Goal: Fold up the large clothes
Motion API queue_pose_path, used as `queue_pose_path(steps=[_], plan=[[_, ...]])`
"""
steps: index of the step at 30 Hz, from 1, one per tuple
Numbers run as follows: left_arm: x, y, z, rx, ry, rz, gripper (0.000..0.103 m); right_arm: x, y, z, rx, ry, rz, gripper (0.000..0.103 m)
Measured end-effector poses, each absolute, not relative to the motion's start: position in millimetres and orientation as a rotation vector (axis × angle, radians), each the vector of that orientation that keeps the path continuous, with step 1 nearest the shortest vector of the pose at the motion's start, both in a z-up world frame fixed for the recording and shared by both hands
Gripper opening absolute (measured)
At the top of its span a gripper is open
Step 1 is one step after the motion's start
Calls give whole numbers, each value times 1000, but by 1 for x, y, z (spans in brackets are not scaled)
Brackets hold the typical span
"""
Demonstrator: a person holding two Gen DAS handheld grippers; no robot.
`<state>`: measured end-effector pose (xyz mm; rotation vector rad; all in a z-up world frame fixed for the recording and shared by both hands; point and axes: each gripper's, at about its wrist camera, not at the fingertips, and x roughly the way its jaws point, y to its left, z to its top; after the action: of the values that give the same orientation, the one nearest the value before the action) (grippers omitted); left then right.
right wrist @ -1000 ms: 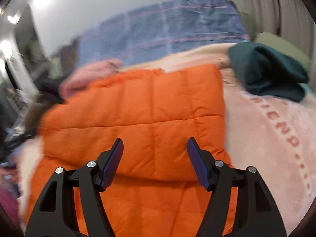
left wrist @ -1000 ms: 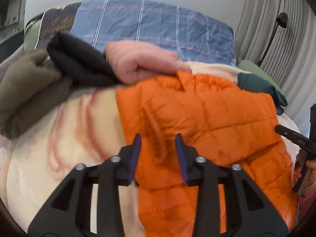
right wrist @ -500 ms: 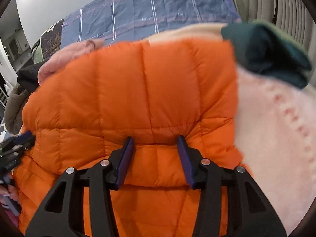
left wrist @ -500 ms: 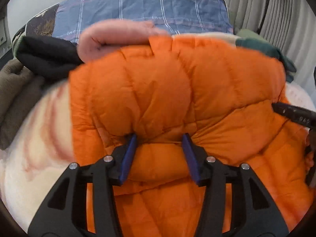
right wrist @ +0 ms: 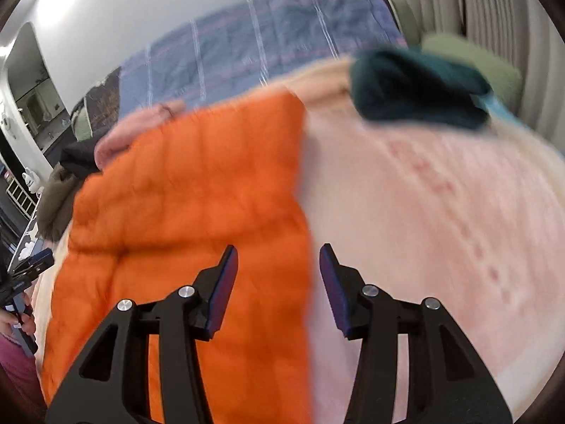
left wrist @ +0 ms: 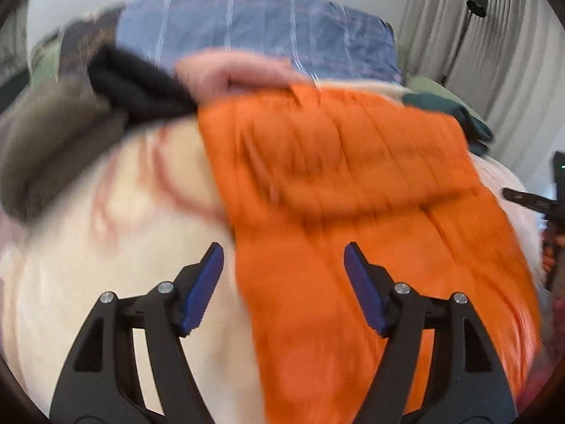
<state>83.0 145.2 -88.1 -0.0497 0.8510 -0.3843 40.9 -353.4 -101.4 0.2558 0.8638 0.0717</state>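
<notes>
An orange quilted puffer jacket (left wrist: pixel 353 190) lies folded on a cream and pink blanket (left wrist: pixel 106 247). It also shows in the right wrist view (right wrist: pixel 197 205). My left gripper (left wrist: pixel 284 282) is open and empty above the jacket's left edge. My right gripper (right wrist: pixel 279 282) is open and empty above the jacket's right edge. Both views are blurred by motion.
A pink garment (left wrist: pixel 229 74), a black one (left wrist: pixel 134 84) and an olive one (left wrist: pixel 46 134) lie at the back left. A dark teal garment (right wrist: pixel 413 88) lies at the back right. A blue plaid quilt (left wrist: pixel 265 31) is behind. Curtains (left wrist: pixel 494 53) hang on the right.
Both grippers were closed around a fold of the jacket half a second ago. They have opened, let it go and pulled back, the left one leftward and the right one rightward.
</notes>
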Motion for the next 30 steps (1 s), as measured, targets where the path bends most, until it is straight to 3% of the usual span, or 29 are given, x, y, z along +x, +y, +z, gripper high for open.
queue_pose_path(steps=[8,16,27,29,30], plan=[[27,153,-125,-78,1011,-522,73,-21,-349,-140,425,923,234,50],[-39,153,-127,-117,991,-584,73,-101,-354,-135,528,875,318,50],[-95,164,-129,-244,967,-573,62,-170,-342,-144,595,839,407,50],[-100,166,-130,-281,968,-612,62,-169,-338,-146,609,834,417,44],[-102,166,-131,-292,963,-618,62,-168,-336,-146,618,826,422,25]])
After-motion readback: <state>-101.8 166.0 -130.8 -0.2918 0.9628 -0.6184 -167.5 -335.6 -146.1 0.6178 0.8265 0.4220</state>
